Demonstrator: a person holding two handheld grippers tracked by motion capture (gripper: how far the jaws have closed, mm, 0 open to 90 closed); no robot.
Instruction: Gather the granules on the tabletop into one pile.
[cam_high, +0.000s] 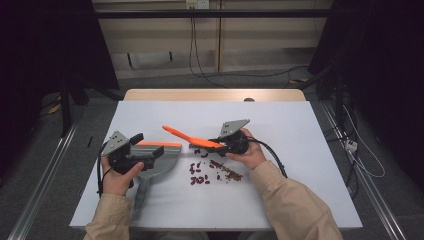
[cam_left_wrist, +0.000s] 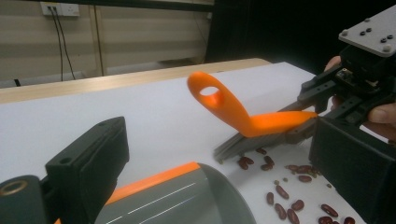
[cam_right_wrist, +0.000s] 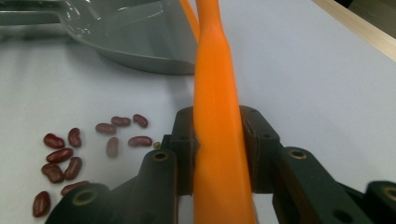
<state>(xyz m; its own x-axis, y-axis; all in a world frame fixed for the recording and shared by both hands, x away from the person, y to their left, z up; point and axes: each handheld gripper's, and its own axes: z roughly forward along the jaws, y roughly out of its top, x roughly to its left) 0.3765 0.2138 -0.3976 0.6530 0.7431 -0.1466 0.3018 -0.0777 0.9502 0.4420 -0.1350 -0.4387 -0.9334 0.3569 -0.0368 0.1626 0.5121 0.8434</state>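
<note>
My right gripper is shut on the orange handle of a small brush, whose grey bristles rest on the white tabletop. In the right gripper view the handle runs straight out between both jaws. Dark red beans lie scattered just in front of the bristles. A grey dustpan with an orange lip lies flat to their left. My left gripper stands over its left side with jaws spread wide; the pan lies between them, with a gap to the right-hand jaw.
A small heap of brownish crumbs lies right of the beans. The white board covers a wooden table. The dustpan's handle points toward the near edge. Cables trail across the floor beyond.
</note>
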